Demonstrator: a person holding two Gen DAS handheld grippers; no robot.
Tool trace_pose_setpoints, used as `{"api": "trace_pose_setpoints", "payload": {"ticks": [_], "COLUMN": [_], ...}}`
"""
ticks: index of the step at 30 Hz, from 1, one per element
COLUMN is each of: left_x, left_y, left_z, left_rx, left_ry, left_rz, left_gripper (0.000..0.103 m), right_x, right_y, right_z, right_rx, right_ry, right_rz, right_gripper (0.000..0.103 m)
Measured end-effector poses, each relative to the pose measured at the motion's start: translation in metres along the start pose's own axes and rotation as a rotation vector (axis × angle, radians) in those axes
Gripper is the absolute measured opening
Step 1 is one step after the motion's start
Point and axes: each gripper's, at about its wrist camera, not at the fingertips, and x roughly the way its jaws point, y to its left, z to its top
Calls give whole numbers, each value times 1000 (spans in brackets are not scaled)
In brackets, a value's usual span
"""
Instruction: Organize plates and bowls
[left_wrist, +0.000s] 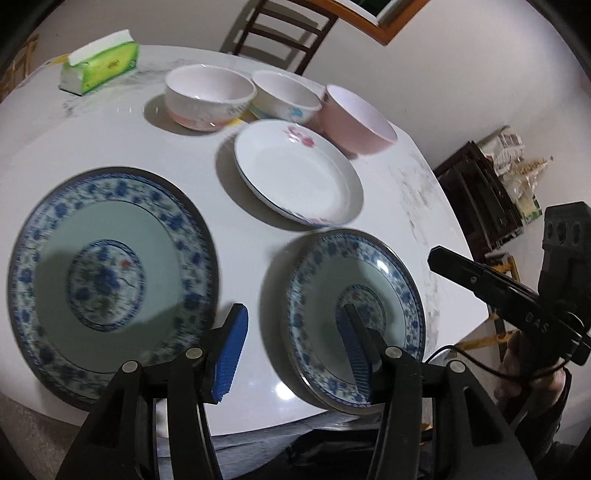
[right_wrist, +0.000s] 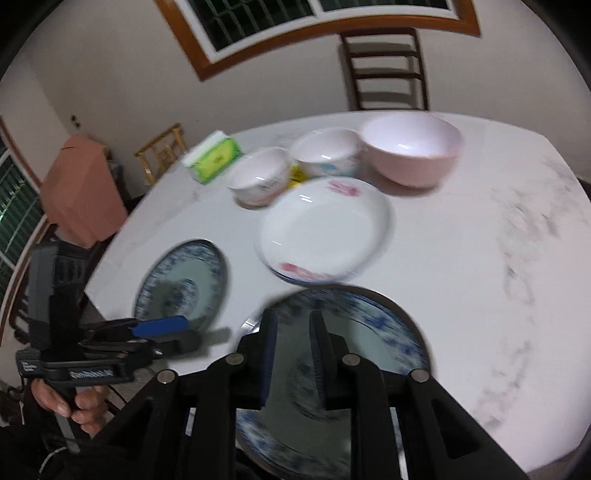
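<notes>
A large blue-patterned plate (left_wrist: 110, 280) lies at the table's near left. A smaller blue-patterned plate (left_wrist: 354, 314) lies near the front edge to its right. A white plate with pink flowers (left_wrist: 299, 173) sits behind them. Two white bowls (left_wrist: 208, 96) (left_wrist: 286, 96) and a pink bowl (left_wrist: 356, 120) stand in a row at the back. My left gripper (left_wrist: 295, 343) is open; its right finger (left_wrist: 356, 343) is over the smaller plate. My right gripper (right_wrist: 293, 354) hovers over the smaller plate (right_wrist: 380, 332), fingers apart with nothing between them.
A green tissue pack (left_wrist: 99, 64) lies at the far left of the white marble table (left_wrist: 110, 133). A wooden chair (left_wrist: 284, 33) stands behind the table. The table's front edge runs just below both grippers. The right gripper's body (left_wrist: 517, 295) shows beyond the table's right edge.
</notes>
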Motion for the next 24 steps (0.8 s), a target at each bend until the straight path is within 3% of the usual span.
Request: {"api": "trace_pose_setpoints", "payload": {"ticks": [8,24], "left_x": [19,31], "left_y": [-4,-2], "left_z": [-5,-14], "left_rx": [-6,-24], "left_ry": [38,75], "left_rz": [-51,-84], "left_gripper": [47,47], "right_x": [-8,11], "right_y": [-54,-99], "right_z": [-22,-45], "right_rx": [83,160], "right_ry": [44,120], "right_rz": [-24,9], "right_gripper": [22,22]}}
